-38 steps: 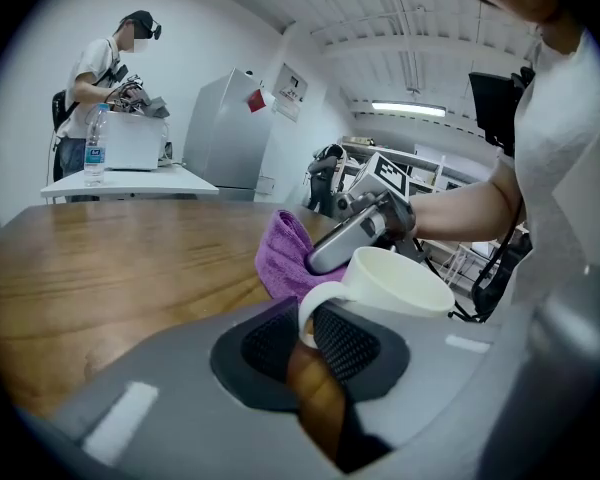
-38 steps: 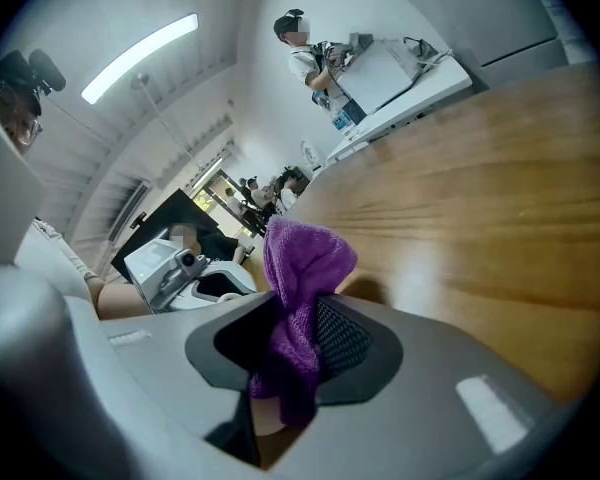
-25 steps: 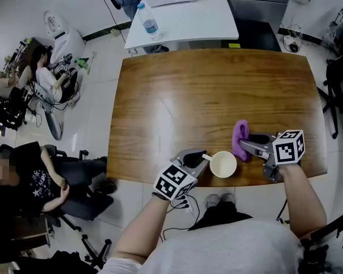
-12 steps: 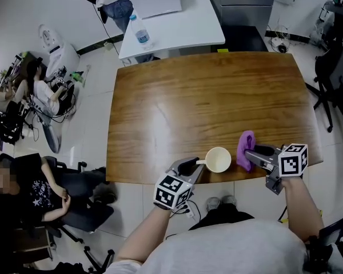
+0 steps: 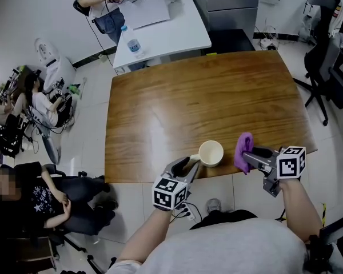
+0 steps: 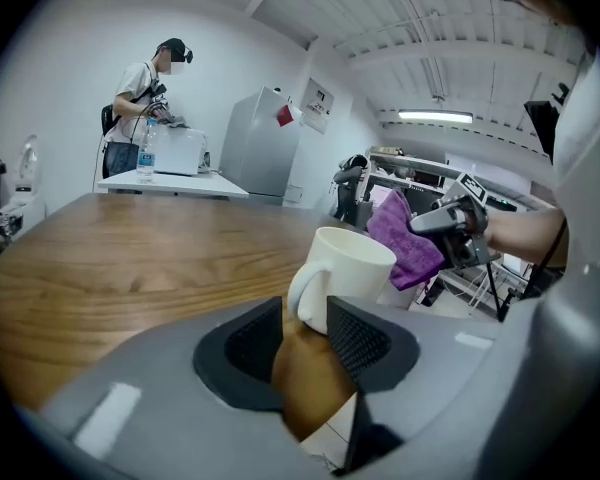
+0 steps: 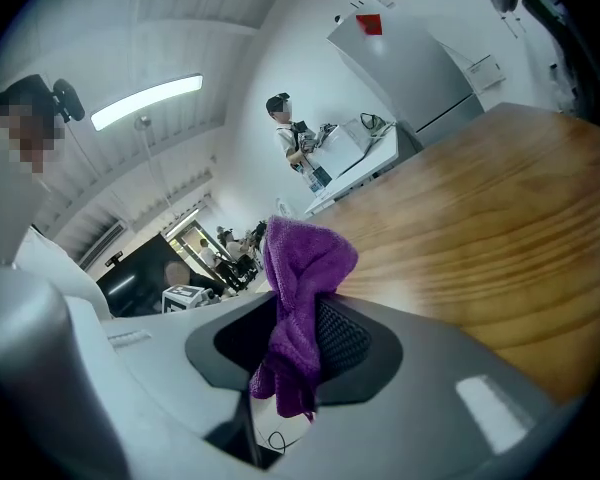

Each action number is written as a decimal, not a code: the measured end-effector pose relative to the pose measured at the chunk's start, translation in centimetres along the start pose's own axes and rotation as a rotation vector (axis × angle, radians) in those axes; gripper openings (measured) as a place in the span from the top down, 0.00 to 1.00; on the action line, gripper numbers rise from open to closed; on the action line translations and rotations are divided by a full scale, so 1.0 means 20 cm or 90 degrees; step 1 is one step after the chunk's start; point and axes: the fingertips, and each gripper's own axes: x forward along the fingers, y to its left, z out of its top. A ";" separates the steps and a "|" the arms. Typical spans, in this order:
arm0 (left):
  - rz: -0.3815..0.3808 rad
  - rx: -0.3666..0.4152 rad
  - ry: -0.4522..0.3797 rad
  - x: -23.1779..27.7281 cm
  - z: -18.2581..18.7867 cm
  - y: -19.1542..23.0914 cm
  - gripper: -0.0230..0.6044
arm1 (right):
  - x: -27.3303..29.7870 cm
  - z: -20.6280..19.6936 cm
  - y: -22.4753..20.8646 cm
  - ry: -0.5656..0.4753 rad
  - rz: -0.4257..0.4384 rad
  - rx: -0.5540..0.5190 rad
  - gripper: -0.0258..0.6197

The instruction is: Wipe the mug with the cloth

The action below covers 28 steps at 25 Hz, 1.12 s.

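Two grippers flank the mug (image 5: 211,152): left gripper (image 5: 190,165) opening around its handle (image 6: 294,303), right gripper (image 5: 250,154) clamping the cloth (image 5: 243,149) just beside it.

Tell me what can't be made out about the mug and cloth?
Mug inside: left gripper view, rim hides it; head view, too small.
Mug handle: left gripper view, lower part hidden between the left gripper's opening jaws.
Cloth, lower end: right gripper view, tucked between the right gripper's jaws.
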 end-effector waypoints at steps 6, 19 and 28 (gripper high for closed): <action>0.063 -0.002 -0.088 -0.26 0.05 -0.16 0.88 | -0.16 -0.12 0.22 -0.025 0.042 -0.017 0.78; -0.092 0.018 -0.190 -0.87 -0.05 -1.58 0.96 | -0.97 -0.85 0.95 -0.035 0.091 -0.125 0.78; -0.102 -0.001 -0.199 -1.25 -0.06 -2.00 0.96 | -1.36 -1.05 1.35 -0.091 0.096 -0.134 0.78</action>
